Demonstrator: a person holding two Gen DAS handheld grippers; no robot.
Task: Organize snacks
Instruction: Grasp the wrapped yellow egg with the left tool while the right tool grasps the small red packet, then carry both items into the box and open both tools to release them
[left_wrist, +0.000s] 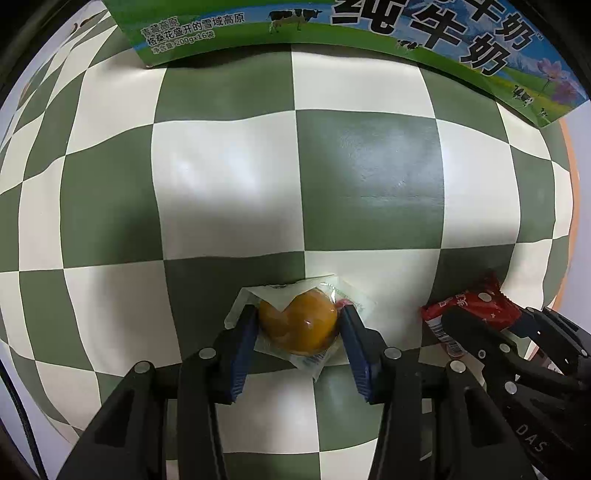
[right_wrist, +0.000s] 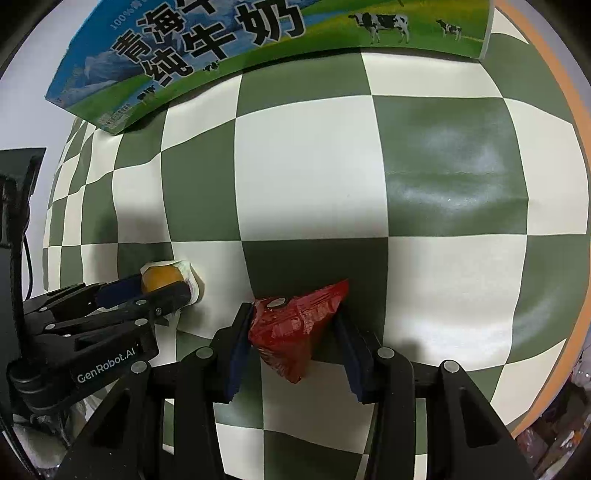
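An orange round snack in a clear wrapper (left_wrist: 299, 326) sits low over the checked cloth (left_wrist: 229, 177). My left gripper (left_wrist: 299, 325) is shut on it, blue pads pressing both sides. In the right wrist view the same snack (right_wrist: 160, 278) shows at the left inside the left gripper (right_wrist: 162, 286). A red crinkled snack packet (right_wrist: 295, 325) is pinched between the pads of my right gripper (right_wrist: 295, 321), which points down at the cloth. In the left wrist view the red packet (left_wrist: 476, 306) and the right gripper (left_wrist: 484, 321) appear at the right. Whether either snack touches the cloth I cannot tell.
A green and blue milk carton box (left_wrist: 369, 29) with cows and Chinese print stands across the far side, also visible as the box (right_wrist: 258, 44). The table's orange edge (right_wrist: 554, 92) runs along the right. Dark equipment and a cable (right_wrist: 18, 221) sit at the far left.
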